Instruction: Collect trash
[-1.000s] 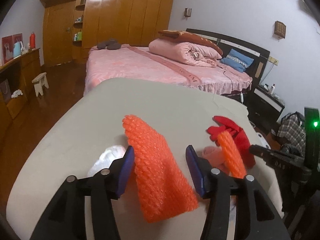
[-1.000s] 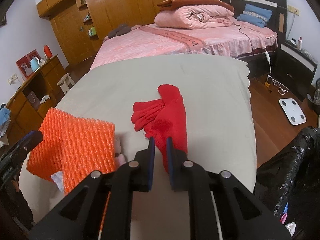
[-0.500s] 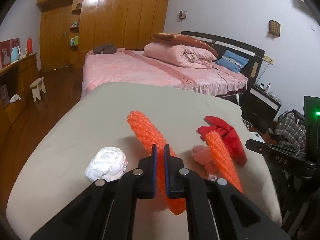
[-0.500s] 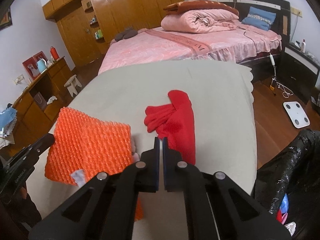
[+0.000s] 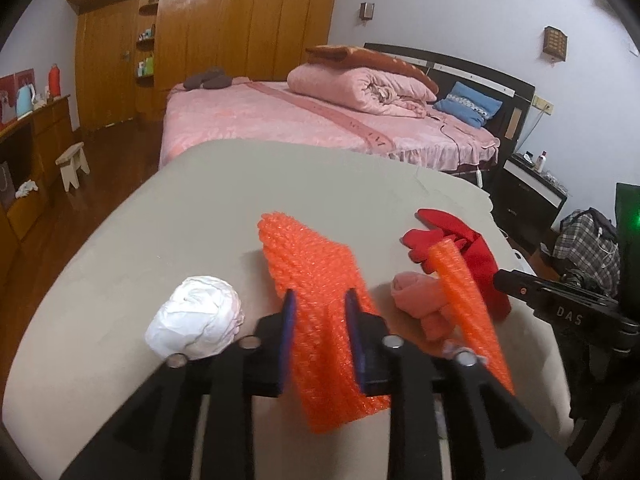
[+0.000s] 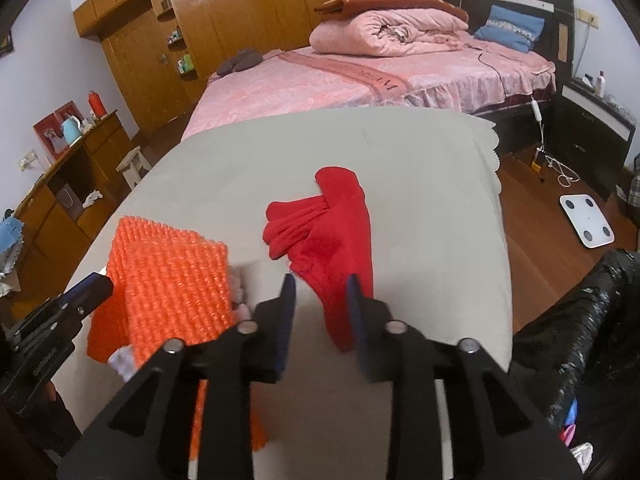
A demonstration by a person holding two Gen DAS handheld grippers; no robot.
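Left wrist view showed the left hand-held gripper opening, its jaws on both sides of the orange bubble wrap on the desk. The right hand-held gripper was opening too, the red cloth between its jaws.

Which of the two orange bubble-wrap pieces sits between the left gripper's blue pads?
The wide orange sheet, lying flat between the opening left gripper. The narrow orange strip lies off right, by the pink cloth.

I read "DAS" in pale letters on my right gripper's black arm, out at my three o'clock. The bed runner's lettering stayed illegible.
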